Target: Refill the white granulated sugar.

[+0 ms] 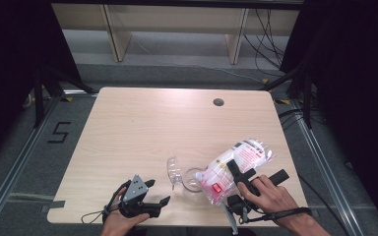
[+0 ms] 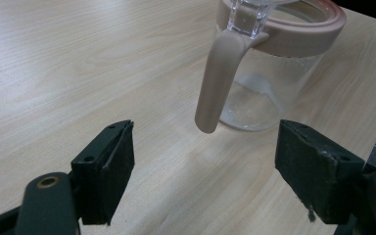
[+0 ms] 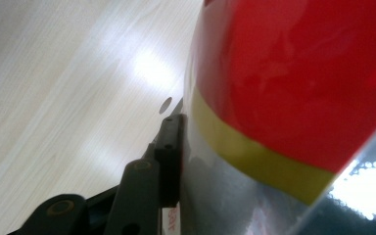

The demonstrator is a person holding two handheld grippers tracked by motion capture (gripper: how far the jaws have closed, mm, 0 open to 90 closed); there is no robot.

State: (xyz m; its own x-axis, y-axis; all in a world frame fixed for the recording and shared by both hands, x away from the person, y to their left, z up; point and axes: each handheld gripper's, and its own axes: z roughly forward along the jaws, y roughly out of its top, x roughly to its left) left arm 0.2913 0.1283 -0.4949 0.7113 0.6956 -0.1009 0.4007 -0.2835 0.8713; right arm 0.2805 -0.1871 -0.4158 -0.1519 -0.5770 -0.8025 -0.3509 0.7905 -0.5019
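At the left, the left hand-held gripper (image 1: 150, 194) rests low near the front edge of the desk (image 1: 142, 123), its jaws standing wide apart with nothing between them; in the left gripper view its pads (image 2: 108, 164) frame the clear jar (image 2: 269, 68) with the pinkish rim and drooping handle (image 2: 218, 85), which stands just ahead and untouched. Moving right, the jar (image 1: 192, 178) sits near the desk's front edge with its clear lid (image 1: 173, 169) swung open to the left, and the bag (image 1: 236, 167) — white, with red print — lies tilted against its right side, mouth end low by the jar. The right hand-held gripper (image 1: 248, 179) is clamped on that bag; the right gripper view shows one pad (image 3: 169, 156) pressed flat to the glossy film. The step looks like pouring from bag to jar. To do it well, I would steady the jar first — closing the left jaws on the handle or wall — then raise the bag's far end slowly, keeping its mouth over the opening. Tilting too fast risks spilling contents or tipping the jar.
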